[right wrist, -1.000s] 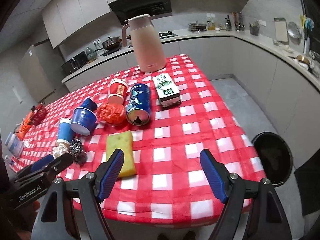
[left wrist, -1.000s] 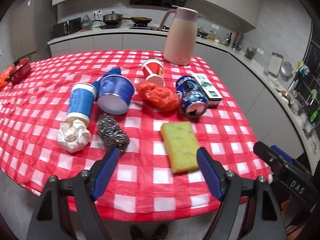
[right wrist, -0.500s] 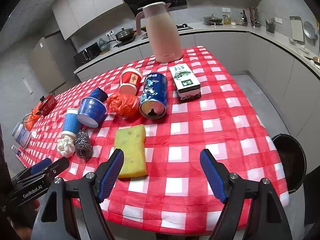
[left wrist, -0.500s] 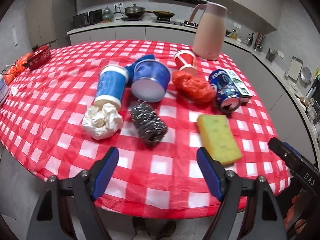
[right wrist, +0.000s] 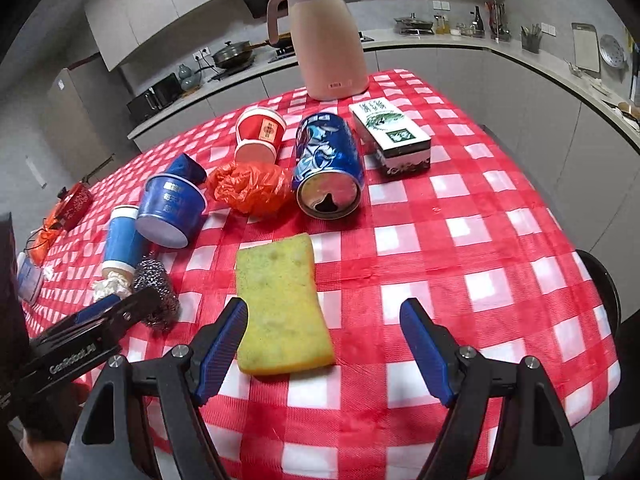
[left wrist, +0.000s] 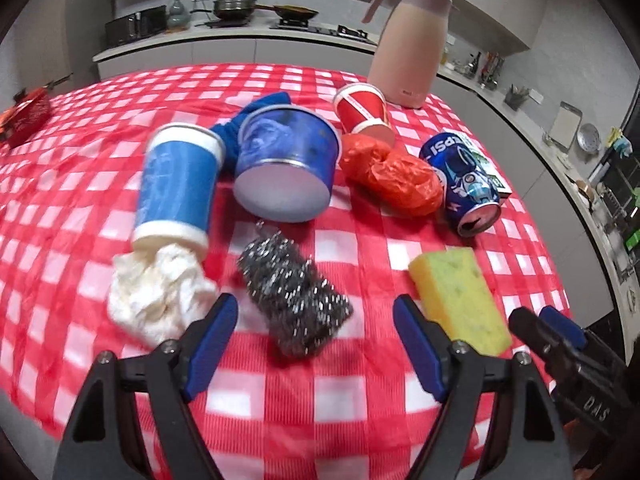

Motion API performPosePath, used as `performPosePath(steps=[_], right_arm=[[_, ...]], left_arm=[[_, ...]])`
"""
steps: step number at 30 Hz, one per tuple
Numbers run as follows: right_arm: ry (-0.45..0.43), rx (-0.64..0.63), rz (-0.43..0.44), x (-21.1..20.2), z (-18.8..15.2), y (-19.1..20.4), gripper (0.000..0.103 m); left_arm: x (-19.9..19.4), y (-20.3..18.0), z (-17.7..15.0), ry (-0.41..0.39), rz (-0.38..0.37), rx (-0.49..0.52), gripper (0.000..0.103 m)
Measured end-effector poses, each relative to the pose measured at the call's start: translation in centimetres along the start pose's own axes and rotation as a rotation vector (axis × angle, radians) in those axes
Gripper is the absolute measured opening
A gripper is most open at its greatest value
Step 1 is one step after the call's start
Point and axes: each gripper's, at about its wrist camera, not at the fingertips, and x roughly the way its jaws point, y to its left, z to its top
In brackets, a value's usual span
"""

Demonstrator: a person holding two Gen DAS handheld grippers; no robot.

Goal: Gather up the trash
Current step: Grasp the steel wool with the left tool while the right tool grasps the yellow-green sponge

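Observation:
Trash lies on the red checked tablecloth [left wrist: 360,248]. My left gripper [left wrist: 316,320] is open just before a steel wool scourer [left wrist: 294,300], which lies at its fingertips. Left of it sits crumpled white paper [left wrist: 156,296] below a tipped blue paper cup [left wrist: 178,184]. Behind are a blue bowl [left wrist: 288,164], a red cup [left wrist: 362,114], an orange plastic bag [left wrist: 390,176] and a blue soda can [left wrist: 464,180]. My right gripper [right wrist: 324,320] is open over the near end of a yellow sponge [right wrist: 280,304], nothing between its fingers.
A pink thermos jug [right wrist: 326,36] stands at the table's far side, with a green-and-white box [right wrist: 392,136] in front of it. A dark round bin [right wrist: 604,288] sits on the floor off the table's right edge. Kitchen counters run behind.
Both grippers have moved forward and down toward the table. The scourer and the sponge now loom larger and closer to the fingertips. Jaw widths are the same.

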Motion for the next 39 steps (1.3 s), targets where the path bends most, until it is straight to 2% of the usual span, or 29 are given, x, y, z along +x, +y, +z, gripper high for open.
performPosePath(steps=[7, 13, 17, 19, 24, 25, 26, 27, 33, 39], right_arm=[[0.032, 0.008, -0.037, 2.4, 0.1, 1.0, 0.080], [0.077, 0.003, -0.029, 4.7, 0.2, 2.0, 0.080], [0.078, -0.015, -0.019, 5.2, 0.4, 2.8, 0.080], [0.076, -0.018, -0.007, 5.2, 0.4, 3.0, 0.080], [0.089, -0.075, -0.001, 5.7, 0.0, 3.9, 0.080], [0.088, -0.085, 0.000, 5.6, -0.1, 4.0, 0.078], [0.089, -0.089, 0.001, 5.6, -0.2, 4.1, 0.065], [0.081, -0.106, -0.007, 5.5, -0.2, 4.2, 0.059], [0.058, -0.095, 0.032, 4.7, -0.3, 3.4, 0.048], [0.016, -0.036, 0.044, 2.4, 0.3, 0.9, 0.048]], left_arm=[[2.6, 0.8, 0.6, 0.040, -0.038, 0.019, 0.079], [3.0, 1.3, 0.5, 0.044, -0.054, 0.063, 0.058], [2.7, 1.9, 0.4, 0.046, -0.077, 0.050, 0.048], [2.5, 2.0, 0.3, 0.048, -0.089, 0.049, 0.044], [2.3, 1.6, 0.2, 0.053, -0.107, 0.072, 0.043], [2.2, 1.5, 0.0, 0.052, -0.103, 0.076, 0.043], [2.2, 1.6, 0.0, 0.054, -0.104, 0.073, 0.043], [2.2, 1.6, -0.1, 0.057, -0.110, 0.066, 0.043], [1.2, 1.1, -0.2, 0.032, -0.116, 0.059, 0.043], [0.1, -0.6, -0.4, 0.015, -0.124, 0.062, 0.043]])
